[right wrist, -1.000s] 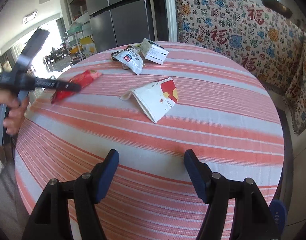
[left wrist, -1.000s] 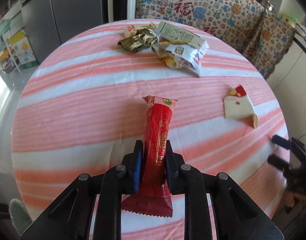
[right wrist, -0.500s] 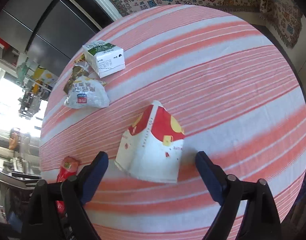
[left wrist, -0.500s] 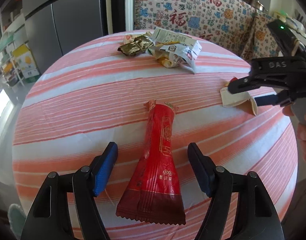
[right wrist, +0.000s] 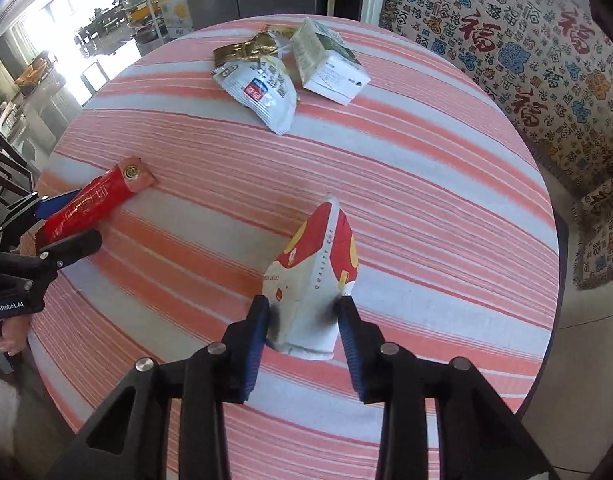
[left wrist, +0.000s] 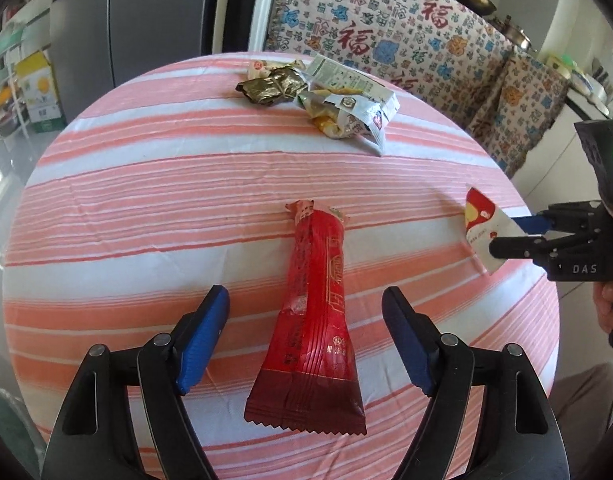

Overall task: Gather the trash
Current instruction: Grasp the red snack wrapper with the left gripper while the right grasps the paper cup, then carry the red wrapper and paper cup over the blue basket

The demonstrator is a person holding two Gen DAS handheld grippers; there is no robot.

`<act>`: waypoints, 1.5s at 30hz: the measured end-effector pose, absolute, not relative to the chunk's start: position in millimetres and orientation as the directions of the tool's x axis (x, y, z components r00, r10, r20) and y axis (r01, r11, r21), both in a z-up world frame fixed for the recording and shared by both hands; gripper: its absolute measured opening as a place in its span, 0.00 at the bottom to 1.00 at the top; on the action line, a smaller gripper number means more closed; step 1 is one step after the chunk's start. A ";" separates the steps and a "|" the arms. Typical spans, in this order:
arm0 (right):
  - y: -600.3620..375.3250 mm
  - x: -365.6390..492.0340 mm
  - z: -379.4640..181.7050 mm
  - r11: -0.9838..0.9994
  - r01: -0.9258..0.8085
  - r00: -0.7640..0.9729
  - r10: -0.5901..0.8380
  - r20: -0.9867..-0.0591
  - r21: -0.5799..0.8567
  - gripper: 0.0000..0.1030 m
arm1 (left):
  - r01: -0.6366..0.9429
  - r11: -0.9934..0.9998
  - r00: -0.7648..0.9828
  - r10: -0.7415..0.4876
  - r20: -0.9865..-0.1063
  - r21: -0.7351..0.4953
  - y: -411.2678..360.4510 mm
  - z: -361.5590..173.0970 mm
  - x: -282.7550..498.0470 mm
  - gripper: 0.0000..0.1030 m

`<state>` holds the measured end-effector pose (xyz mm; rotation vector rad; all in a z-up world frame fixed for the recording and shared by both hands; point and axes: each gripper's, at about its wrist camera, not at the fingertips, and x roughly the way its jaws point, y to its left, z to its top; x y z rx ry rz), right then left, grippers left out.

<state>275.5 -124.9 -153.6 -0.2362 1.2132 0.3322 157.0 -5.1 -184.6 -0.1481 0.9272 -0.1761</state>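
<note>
I'm over the round table in its pink-and-white striped cloth [left wrist: 146, 184], and the trash is spread across it. At the far edge sits the heap: a white and green carton [right wrist: 326, 66], a silver-white snack bag [right wrist: 262, 88] and a crumpled gold foil wrapper [left wrist: 272, 87], all touching or overlapping one another.

Nearer to me, the long red foil snack wrapper [left wrist: 314, 320] lies flat on the cloth. My left gripper [left wrist: 306, 336] straddles it with the jaws wide apart; they have just been opening, and neither blue pad touches the wrapper, so that piece rests loose on the table between them.

The live step is on the other side. My right gripper [right wrist: 302, 332] has just been closing, and both pads now press the flanks of the crushed white and red paper cup [right wrist: 314, 276], which buckles a little under the squeeze. The cup's near end still seems to sit on the cloth, well apart from the far heap.

So I read this as the grasp on the cup, freshly made. Next I'd want a clean lift with steady pressure, since the crumpled paper could slip or fold, then a carry towards the heap. I see no bin anywhere.
</note>
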 end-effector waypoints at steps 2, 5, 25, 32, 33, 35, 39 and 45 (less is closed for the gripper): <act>-132.9 275.1 -153.3 0.940 -0.338 0.313 0.151 -0.938 0.038 0.52 | 0.115 0.968 0.560 -0.250 -0.789 -0.225 -5.6 -182.2 161.2 0.78; -136.9 275.9 -151.6 0.952 -0.289 0.296 0.191 -0.936 0.103 0.56 | 0.131 0.957 0.525 -0.290 -0.801 -0.260 0.3 -175.2 168.1 0.79; -134.9 278.4 -140.1 0.967 -0.250 0.278 0.118 -0.953 0.047 0.17 | 0.205 0.972 0.495 -0.202 -0.845 -0.112 -27.7 -156.4 183.0 0.11; -161.9 253.6 -123.2 0.968 -0.243 0.330 0.144 -0.933 0.063 0.17 | 0.248 0.956 0.538 -0.272 -0.798 -0.158 -54.2 -125.1 167.7 0.11; -170.2 252.8 -123.4 0.969 -0.236 0.334 0.148 -0.931 0.069 0.17 | 0.257 0.954 0.541 -0.275 -0.795 -0.155 -60.8 -122.5 165.5 0.11; -184.8 246.9 -121.9 0.973 -0.216 0.344 0.153 -0.926 0.081 0.17 | 0.277 0.949 0.541 -0.285 -0.791 -0.153 -75.9 -118.7 163.3 0.11; -223.7 228.7 -118.4 0.981 -0.167 0.366 0.152 -0.918 0.096 0.17 | 0.337 0.929 0.529 -0.323 -0.785 -0.155 -116.6 -110.0 156.8 0.10; -308.9 191.0 -111.6 0.995 -0.044 0.394 0.098 -0.914 0.087 0.18 | 0.470 0.864 0.480 -0.424 -0.768 -0.183 -202.2 -98.1 148.6 0.10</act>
